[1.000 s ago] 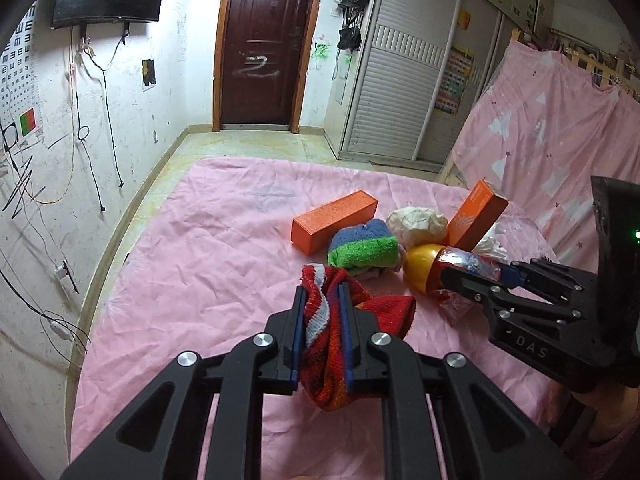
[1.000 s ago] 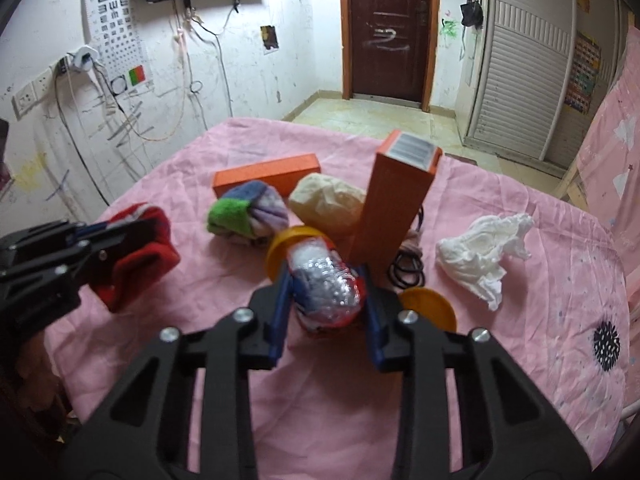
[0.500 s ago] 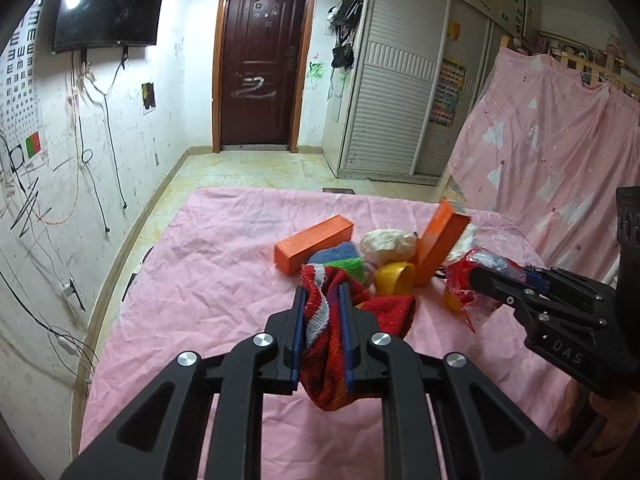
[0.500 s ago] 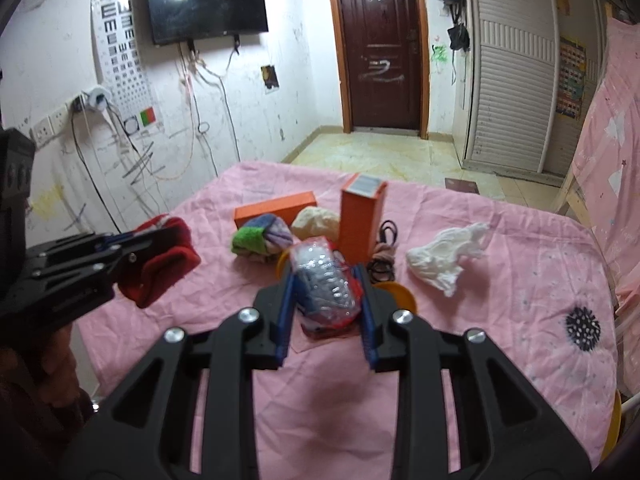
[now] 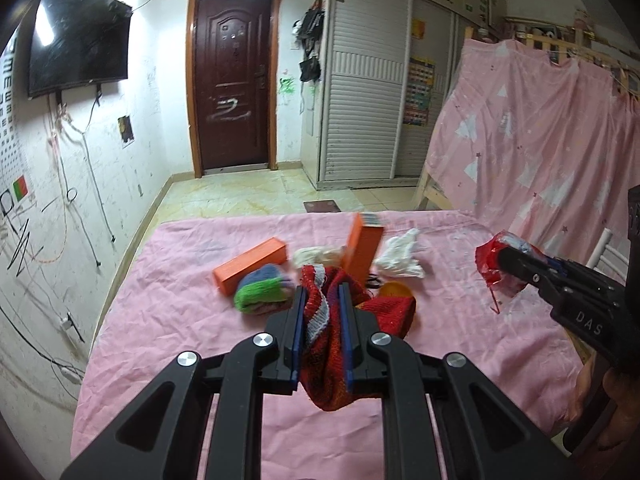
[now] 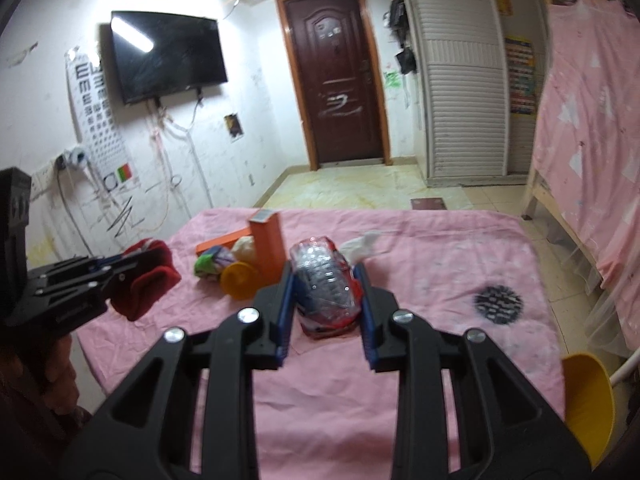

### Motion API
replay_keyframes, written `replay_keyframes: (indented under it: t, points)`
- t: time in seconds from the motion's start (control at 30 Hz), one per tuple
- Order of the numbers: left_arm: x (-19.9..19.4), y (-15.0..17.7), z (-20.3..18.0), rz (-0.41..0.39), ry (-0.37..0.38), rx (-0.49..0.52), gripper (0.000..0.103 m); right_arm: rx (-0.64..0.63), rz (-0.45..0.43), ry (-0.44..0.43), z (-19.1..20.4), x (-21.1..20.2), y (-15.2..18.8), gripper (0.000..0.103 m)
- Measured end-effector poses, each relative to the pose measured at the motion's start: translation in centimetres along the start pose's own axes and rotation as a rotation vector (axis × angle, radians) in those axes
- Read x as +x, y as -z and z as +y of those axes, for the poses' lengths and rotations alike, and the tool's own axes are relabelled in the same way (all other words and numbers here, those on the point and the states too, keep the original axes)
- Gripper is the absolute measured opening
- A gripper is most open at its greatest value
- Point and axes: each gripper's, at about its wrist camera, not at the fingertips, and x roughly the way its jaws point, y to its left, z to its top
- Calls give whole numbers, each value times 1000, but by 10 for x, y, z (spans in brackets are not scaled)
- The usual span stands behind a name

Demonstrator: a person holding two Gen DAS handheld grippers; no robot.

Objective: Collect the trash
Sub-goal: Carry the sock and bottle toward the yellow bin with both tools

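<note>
Overhead, each hand-held gripper is clamped: left (image 5: 322, 312) on red cloth (image 5: 340, 344), right (image 6: 325, 294) on crinkly wrapper (image 6: 325, 286), above pink sheet (image 5: 168, 300).

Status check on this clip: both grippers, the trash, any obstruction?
Left gripper shut on red knit cloth. Right gripper shut on crumpled plastic wrapper, above pink sheet. White tissue not yet collected. Nothing in the way.

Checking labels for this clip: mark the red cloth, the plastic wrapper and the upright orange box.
Red cloth (image 5: 322, 312), left wrist view, on the striped fold between the gripper pads.
Plastic wrapper (image 6: 326, 280), right wrist view, on its clear crinkled middle.
Upright orange box (image 5: 362, 246), left wrist view, on its front face.
</note>
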Motion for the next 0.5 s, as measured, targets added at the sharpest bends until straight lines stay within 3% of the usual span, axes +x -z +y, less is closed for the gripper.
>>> replay_keyframes:
  t: [0.2,0.5]
  points:
    - [-4,-9,-37,-16,38,47,8,42,-54,40,-27,-27,2,27]
    - [-1,-18,-93,-21,107,102,8,178,-186,218,-108,-94,11,27]
